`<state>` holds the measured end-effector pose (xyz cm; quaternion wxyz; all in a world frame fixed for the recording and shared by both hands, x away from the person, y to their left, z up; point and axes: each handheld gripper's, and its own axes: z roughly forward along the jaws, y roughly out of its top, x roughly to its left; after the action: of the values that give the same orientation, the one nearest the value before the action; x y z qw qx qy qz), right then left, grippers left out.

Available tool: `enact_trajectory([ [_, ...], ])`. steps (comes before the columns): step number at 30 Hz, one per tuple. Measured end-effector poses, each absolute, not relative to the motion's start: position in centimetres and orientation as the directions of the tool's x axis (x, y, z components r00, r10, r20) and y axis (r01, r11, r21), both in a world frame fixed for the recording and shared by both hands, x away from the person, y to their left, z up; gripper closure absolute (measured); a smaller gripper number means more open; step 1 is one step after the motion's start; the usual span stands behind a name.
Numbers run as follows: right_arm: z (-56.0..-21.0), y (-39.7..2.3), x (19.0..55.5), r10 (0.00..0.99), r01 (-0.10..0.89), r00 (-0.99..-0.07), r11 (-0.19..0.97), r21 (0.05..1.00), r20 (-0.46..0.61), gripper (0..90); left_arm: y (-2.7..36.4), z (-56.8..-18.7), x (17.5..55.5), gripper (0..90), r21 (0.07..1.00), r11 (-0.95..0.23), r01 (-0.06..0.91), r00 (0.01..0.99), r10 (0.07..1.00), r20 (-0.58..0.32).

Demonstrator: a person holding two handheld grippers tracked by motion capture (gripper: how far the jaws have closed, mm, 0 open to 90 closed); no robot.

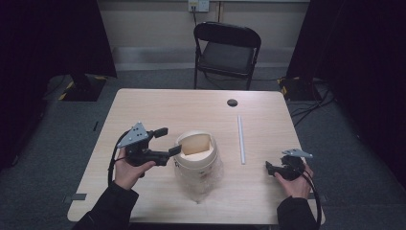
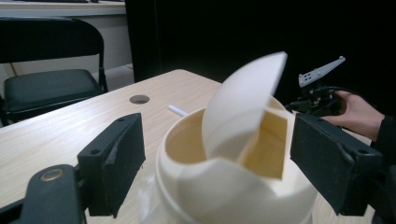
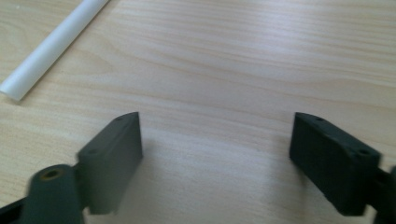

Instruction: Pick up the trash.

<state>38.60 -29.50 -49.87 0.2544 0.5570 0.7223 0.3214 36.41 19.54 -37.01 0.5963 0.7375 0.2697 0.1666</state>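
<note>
While the cream plastic bin with its tilted swing lid (image 1: 197, 152) stands near mid-table, the left gripper (image 1: 168, 140), jaws wide and empty, should straddle the rim squarely, as the right gripper (image 1: 269, 167), wide open on nothing, rests right of the white plastic tube (image 1: 241, 139).

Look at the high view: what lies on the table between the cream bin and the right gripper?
A white tube lies between the cream bin and the right gripper; otherwise bare table, seen in the high view.

Bin (image 1: 197, 165) mid-table (image 1: 143, 103), tube (image 1: 241, 139) to its right, chair (image 1: 226, 52) behind
</note>
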Motion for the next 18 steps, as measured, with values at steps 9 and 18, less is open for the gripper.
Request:
enact_trajectory([
  [9,-47.7,-29.8,38.7,0.971,0.574,-0.24,0.136,0.807,0.007,36.1,24.8,-40.8,34.2,17.5,0.928,-0.172,0.329,0.704,0.7,-0.12],
  [18,-44.5,-27.9,41.4,0.955,0.53,-0.296,0.157,0.833,0.009,35.3,27.6,-46.0,33.4,20.1,0.857,-0.194,0.478,0.603,0.782,-0.16],
])
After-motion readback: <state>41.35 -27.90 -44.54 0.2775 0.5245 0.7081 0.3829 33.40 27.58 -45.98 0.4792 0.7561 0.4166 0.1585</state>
